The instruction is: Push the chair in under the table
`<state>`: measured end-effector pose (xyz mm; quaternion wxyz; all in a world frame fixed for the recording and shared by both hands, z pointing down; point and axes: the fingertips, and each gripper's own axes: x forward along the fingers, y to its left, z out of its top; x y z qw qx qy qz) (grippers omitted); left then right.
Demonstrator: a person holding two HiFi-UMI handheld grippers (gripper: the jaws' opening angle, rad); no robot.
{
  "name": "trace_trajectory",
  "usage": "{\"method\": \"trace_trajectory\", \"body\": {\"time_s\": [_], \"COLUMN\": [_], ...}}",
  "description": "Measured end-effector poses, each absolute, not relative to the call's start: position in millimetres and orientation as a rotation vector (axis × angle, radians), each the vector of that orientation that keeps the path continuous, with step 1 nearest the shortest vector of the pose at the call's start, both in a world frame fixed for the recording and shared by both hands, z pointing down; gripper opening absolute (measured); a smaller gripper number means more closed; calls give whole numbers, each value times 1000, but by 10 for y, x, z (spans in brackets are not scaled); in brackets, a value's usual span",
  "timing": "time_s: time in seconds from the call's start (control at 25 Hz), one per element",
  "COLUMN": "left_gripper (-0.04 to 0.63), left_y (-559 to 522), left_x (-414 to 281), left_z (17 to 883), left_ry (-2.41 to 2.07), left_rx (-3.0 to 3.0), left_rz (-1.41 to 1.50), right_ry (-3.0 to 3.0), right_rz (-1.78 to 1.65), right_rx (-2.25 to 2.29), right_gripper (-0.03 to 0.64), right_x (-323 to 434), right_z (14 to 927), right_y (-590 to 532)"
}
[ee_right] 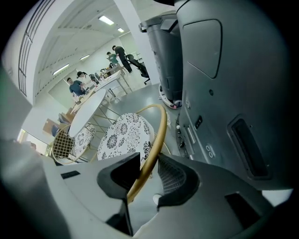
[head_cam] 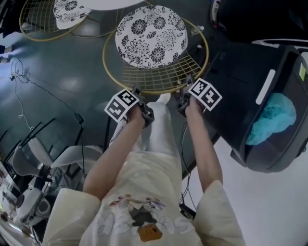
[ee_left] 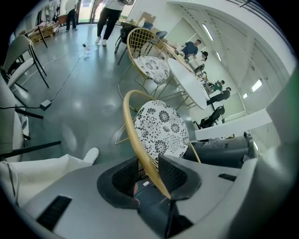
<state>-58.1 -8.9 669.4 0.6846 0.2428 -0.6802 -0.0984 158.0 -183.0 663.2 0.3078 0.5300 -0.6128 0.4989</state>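
Standing at the far left of the dark floor [head_cam: 62, 81], a second chair [head_cam: 45, 21] sat against the edge of the white table [head_cam: 108, 4]. Right of it, the chair [head_cam: 161, 72] with the black-and-white patterned cushion [head_cam: 149, 33] stood on the floor just short of that table's near edge, its wire back towards the person. The left gripper [head_cam: 137, 91] was at the left part of the back's gold rim [head_cam: 159, 90]. Its jaws stood apart with the rim running between them, lying against one pad and clear of the other. The right gripper [head_cam: 185, 89] straddled the same rim further right, jaws likewise apart and wider than the rim. At the right stood a dark grey unit [head_cam: 260, 91] holding a teal wad [head_cam: 274, 115].
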Motion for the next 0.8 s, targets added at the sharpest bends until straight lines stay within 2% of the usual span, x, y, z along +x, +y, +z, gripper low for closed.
{"method": "trace_trajectory", "body": {"time_s": [0.8], "left_gripper": [135], "left_y": [-287], "left_x": [-323], "left_z": [6843], "left_ry": [-1500], "left_rx": [526], "left_rz": [-308], "right_ry": [-1665], "right_rz": [1199], "right_rx": [1449], "right_gripper": [107], "right_x": [1628], "right_z": [6777], "right_y": [-2286]}}
